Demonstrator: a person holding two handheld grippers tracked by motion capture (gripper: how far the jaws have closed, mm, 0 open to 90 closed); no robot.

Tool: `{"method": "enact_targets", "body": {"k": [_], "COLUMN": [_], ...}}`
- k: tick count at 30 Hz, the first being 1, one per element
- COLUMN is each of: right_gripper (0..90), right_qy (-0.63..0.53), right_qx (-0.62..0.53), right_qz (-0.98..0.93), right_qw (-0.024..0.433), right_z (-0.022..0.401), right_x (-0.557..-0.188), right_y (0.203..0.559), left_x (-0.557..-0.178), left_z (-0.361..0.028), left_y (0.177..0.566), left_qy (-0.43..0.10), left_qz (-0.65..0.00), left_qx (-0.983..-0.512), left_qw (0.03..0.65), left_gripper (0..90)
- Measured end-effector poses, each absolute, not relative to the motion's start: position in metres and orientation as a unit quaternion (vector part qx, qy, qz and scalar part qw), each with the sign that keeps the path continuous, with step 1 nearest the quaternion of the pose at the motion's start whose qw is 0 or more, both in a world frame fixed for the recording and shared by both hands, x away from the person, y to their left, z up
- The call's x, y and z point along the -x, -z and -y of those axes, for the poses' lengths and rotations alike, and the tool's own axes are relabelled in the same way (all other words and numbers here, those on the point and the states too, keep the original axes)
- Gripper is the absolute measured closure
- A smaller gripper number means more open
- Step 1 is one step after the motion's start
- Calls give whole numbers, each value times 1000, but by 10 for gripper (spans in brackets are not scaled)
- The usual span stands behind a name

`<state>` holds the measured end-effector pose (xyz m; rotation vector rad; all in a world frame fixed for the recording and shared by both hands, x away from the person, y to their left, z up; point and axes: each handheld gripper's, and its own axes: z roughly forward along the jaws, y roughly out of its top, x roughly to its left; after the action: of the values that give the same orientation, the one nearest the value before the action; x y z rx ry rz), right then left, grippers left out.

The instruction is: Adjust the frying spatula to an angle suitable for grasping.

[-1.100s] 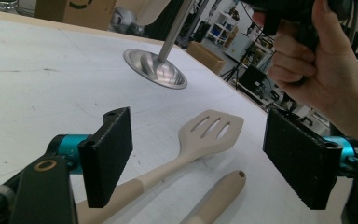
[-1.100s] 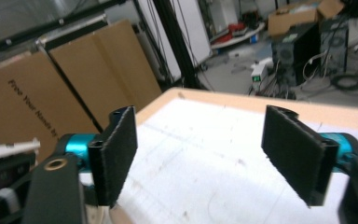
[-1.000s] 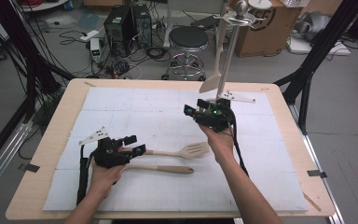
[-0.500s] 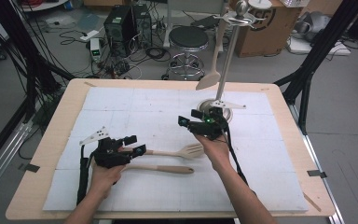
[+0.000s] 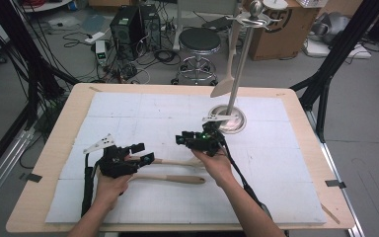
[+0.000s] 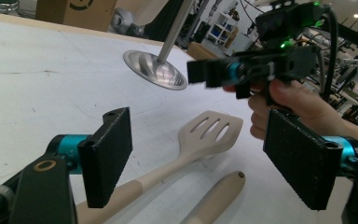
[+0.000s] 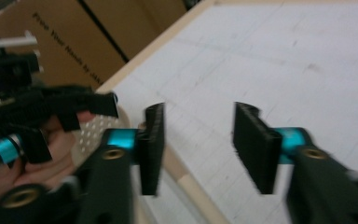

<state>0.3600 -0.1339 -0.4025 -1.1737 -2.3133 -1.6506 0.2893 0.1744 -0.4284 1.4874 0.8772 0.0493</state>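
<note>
Currently the working area centres on the slotted spatula (image 5: 177, 162), which lies flat on the white mat (image 5: 128, 108) with its pale handle running toward the left gripper (image 5: 139, 152). That gripper rests low on the mat at the handle end, jaws spread wide and touching nothing; in the left gripper view the spatula (image 6: 205, 137) extends forward between the two pads (image 6: 106, 154), which suggests the hand is positioned to steady or receive the handle.

A second utensil, the wooden-handled tool (image 5: 170, 178), lies just beside the spatula on the person's side, roughly parallel to it.

The right gripper (image 5: 191, 139) sits directly over the spatula's head end. Its jaws have just been closing, yet a clear gap remains between them; in the right gripper view they (image 7: 198, 149) straddle a pale handle low in the frame without pressing on it. The narrowing is judged to be pre-sizing for a pinch on the thin shaft.

Beyond the spatula, on the far side, stands the utensil stand (image 5: 229, 120), with one spatula-shaped tool (image 5: 223, 89) already hanging from its top hook. The stand is the likely destination.
</note>
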Motion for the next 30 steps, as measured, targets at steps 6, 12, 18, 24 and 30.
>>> {"method": "enact_targets", "body": {"k": [6,12,18,24,30], "right_gripper": [884,899,899,899,899], "right_qy": [502,487,465,426,399], "right_qx": [377,370,351,322,313], "right_qz": [776,787,805,836,849], "right_qw": [60,82,110,127,146], "right_z": [121,109,92,72,58], "right_x": [-361,-364,-362,-359,-358], "right_y": [414,422,431,439,443], "left_x": [-290,-289,-290,-289,-289], "left_z": [-175,-176,-176,-177,-177], "left_y": [428,428,428,427,427], "left_qy": [-22,-22,-21,-23,-21], "left_qz": [-387,-389,-392,-390,-390], "left_qx": [-652,-650,-650,-648,-649], "left_qw": [651,652,651,653,652], "left_gripper": [244,244,244,244,244]}}
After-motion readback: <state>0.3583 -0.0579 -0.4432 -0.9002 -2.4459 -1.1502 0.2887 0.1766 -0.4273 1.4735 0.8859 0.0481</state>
